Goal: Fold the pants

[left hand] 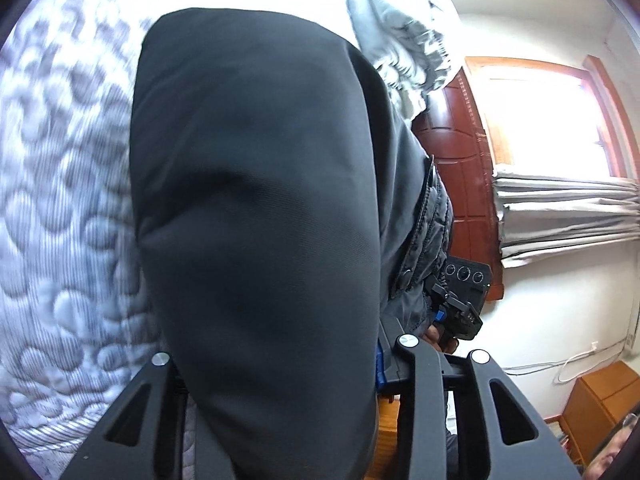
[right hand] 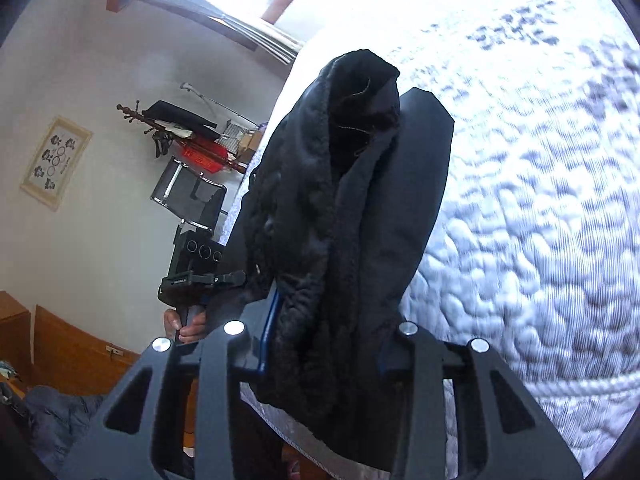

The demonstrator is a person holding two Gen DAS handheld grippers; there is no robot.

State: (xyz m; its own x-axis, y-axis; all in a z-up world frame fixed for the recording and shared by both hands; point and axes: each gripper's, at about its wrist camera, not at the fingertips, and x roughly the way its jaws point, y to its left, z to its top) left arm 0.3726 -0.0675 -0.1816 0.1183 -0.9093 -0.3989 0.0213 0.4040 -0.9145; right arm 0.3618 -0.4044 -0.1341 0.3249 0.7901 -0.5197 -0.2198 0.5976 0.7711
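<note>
The pants [left hand: 256, 200] are dark grey with a black fleece lining. In the left wrist view they drape over my left gripper [left hand: 280, 360] and hide its fingertips; it is shut on the cloth. In the right wrist view the pants [right hand: 340, 220] hang bunched, lining outward, between the fingers of my right gripper [right hand: 324, 340], which is shut on them. Both hold the pants up over the quilted grey-white bed [right hand: 540, 200]. The right gripper shows in the left view [left hand: 460, 300], the left gripper in the right view [right hand: 196, 268].
The quilted bed also fills the left wrist view's left side [left hand: 60, 200]. A wooden headboard [left hand: 460, 160], window and curtain [left hand: 560, 216] lie right. The right wrist view shows a chair [right hand: 188, 196], a coat rack [right hand: 176, 128] and a wooden cabinet [right hand: 72, 352].
</note>
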